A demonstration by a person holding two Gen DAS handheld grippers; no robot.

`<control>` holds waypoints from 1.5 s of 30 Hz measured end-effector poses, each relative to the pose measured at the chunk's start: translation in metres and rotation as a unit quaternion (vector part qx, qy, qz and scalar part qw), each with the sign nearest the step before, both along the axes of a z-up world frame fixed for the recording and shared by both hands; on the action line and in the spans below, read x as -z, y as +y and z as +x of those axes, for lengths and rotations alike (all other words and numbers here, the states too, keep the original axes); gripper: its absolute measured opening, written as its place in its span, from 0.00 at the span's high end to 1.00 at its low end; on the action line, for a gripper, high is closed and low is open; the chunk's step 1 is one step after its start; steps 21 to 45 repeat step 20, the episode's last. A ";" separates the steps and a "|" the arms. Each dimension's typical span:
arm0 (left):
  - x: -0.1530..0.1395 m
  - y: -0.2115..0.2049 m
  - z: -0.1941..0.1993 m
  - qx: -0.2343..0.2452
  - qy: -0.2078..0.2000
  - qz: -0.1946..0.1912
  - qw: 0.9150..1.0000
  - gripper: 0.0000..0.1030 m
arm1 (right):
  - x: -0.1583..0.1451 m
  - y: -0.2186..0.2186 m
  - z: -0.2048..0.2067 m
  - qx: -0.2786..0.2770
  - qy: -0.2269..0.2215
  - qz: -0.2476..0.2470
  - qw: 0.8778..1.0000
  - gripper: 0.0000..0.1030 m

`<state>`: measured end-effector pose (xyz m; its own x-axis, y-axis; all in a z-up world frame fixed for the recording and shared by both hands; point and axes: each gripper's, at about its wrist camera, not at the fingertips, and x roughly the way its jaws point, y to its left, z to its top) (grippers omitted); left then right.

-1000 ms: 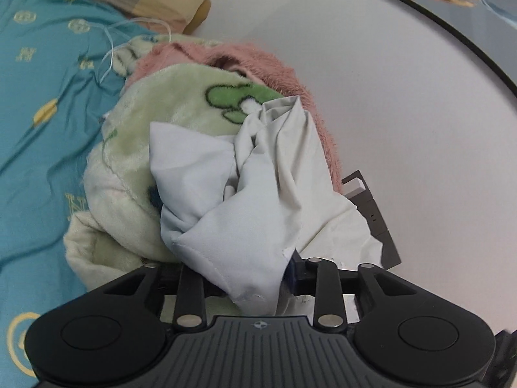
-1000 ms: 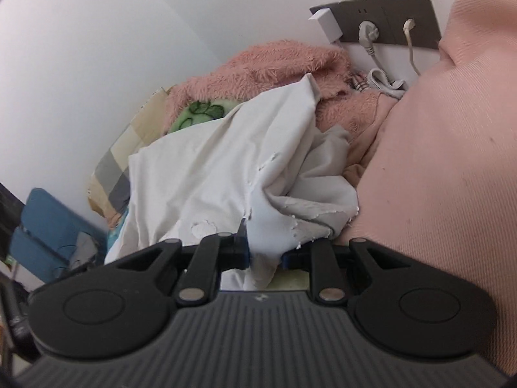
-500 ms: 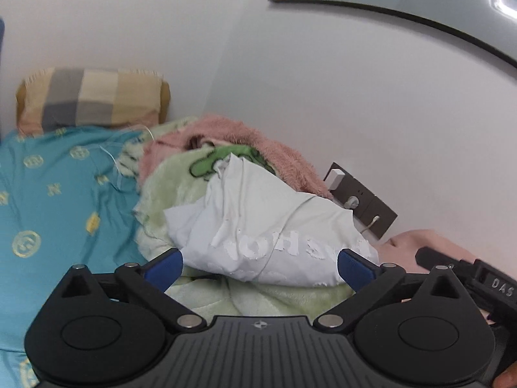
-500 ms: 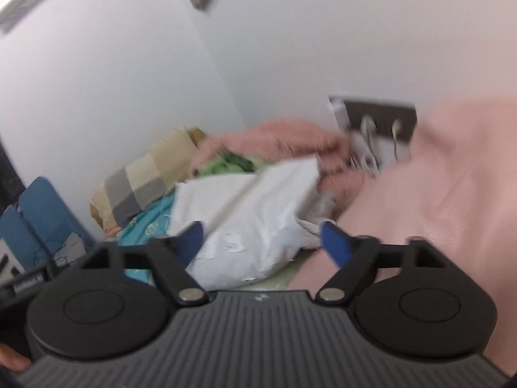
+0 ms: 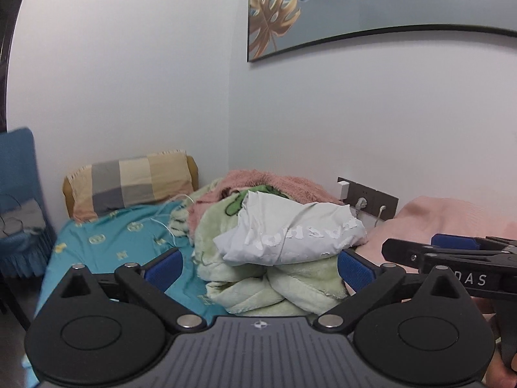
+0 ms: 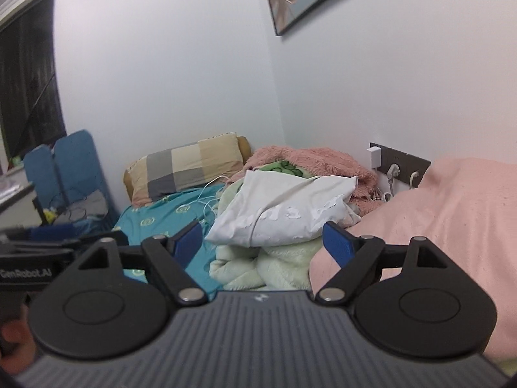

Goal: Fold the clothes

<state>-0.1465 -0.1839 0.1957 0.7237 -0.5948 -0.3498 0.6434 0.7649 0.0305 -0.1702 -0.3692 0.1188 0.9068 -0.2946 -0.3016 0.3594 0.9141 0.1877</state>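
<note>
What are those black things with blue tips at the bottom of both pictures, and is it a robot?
No robot here. A person holds a pair of tongs in each hand, and a small camera rides on each. One picture looks out from the left tongs, the other from the right tongs, so you see each pair's own black arms and blue fingertips. Both pairs are open and hold nothing. In front is a bed with a teal sheet, a checked pillow, a pale green blanket, a fuzzy pink blanket and a smooth pink cover. A white garment lies bundled on the green blanket, touched by neither pair.
</note>
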 end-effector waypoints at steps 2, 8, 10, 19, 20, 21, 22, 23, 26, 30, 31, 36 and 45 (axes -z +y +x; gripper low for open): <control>-0.001 0.001 -0.007 -0.002 -0.007 0.004 1.000 0.00 | 0.001 0.003 -0.003 -0.001 0.002 0.003 1.000 0.19; 0.004 0.000 -0.004 -0.011 0.000 0.001 1.000 0.00 | 0.002 0.009 -0.007 0.000 0.004 -0.001 1.000 0.19; 0.007 0.001 -0.001 -0.014 0.006 -0.001 1.000 0.00 | 0.003 0.011 -0.008 0.000 0.006 -0.004 1.000 0.19; 0.010 0.012 0.002 -0.017 0.014 -0.005 1.000 0.00 | 0.005 0.017 -0.008 0.003 0.013 -0.011 1.000 0.19; 0.009 0.013 0.002 -0.018 0.012 -0.005 1.000 0.00 | 0.004 0.018 -0.007 0.003 0.014 -0.012 1.000 0.19; 0.009 0.013 0.002 -0.018 0.012 -0.005 1.000 0.00 | 0.004 0.018 -0.007 0.003 0.014 -0.012 1.000 0.19; 0.009 0.013 0.002 -0.018 0.012 -0.005 1.000 0.00 | 0.004 0.018 -0.007 0.003 0.014 -0.012 1.000 0.19; 0.009 0.013 0.002 -0.018 0.012 -0.005 1.000 0.00 | 0.004 0.018 -0.007 0.003 0.014 -0.012 1.000 0.19; 0.009 0.013 0.002 -0.018 0.012 -0.005 1.000 0.00 | 0.004 0.018 -0.007 0.003 0.014 -0.012 1.000 0.19; 0.009 0.013 0.002 -0.018 0.012 -0.005 1.000 0.00 | 0.004 0.018 -0.007 0.003 0.014 -0.012 1.000 0.19; 0.009 0.013 0.002 -0.018 0.012 -0.005 1.000 0.00 | 0.004 0.018 -0.007 0.003 0.014 -0.012 1.000 0.19; 0.009 0.013 0.002 -0.018 0.012 -0.005 1.000 0.00 | 0.004 0.018 -0.007 0.003 0.014 -0.012 1.000 0.19; 0.009 0.013 0.002 -0.018 0.012 -0.005 1.000 0.00 | 0.004 0.018 -0.007 0.003 0.014 -0.012 1.000 0.19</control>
